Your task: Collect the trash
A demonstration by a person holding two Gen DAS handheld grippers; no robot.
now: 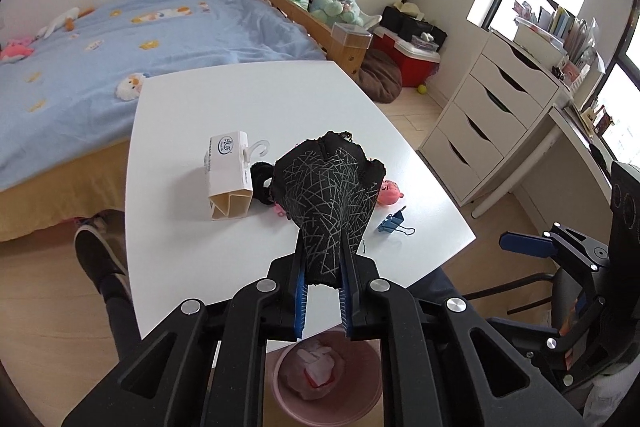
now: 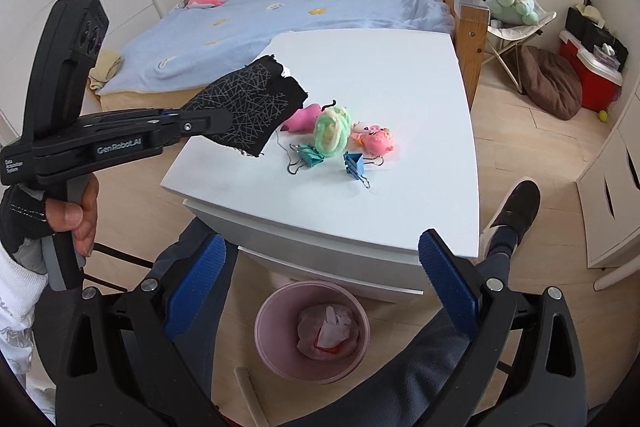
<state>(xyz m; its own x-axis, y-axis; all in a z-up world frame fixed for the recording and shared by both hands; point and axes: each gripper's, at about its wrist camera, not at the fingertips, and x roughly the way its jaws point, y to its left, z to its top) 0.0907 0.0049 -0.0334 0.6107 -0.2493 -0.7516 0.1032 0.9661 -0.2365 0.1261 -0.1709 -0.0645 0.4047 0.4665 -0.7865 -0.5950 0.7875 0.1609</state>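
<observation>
The black cloth scrap (image 1: pixel 329 195), patterned with thin grey lines, is pinched at its lower end between my left fingers (image 1: pixel 324 291), which are closed tight on it. It stands up from them, clear of the white desk (image 1: pixel 256 99), above the desk's near edge. From my right side the same scrap (image 2: pixel 248 107) sticks out of the left fingers' tips over the desk's left corner.

Behind the scrap on the desk lies a white carton (image 1: pixel 228 179) on its side, with a black hair tie (image 1: pixel 262 183) just beside it. To the right of the scrap sit a pink toy (image 1: pixel 390 193) and a blue binder clip (image 1: pixel 392 225). My right view also shows a teal binder clip (image 2: pixel 308 155) and a yellow-green yarn bundle (image 2: pixel 332 131) near the scrap, on the desk between the scrap and the blue clip.

Below the desk's near edge, on the floor, stands the pink bin (image 2: pixel 312 331) with crumpled paper (image 2: pixel 330 327) inside. My right fingers (image 2: pixel 320 291) are spread wide with nothing between them, hanging above the bin in front of the desk.

Beyond the desk is a bed (image 1: pixel 100 47) with a blue cover
</observation>
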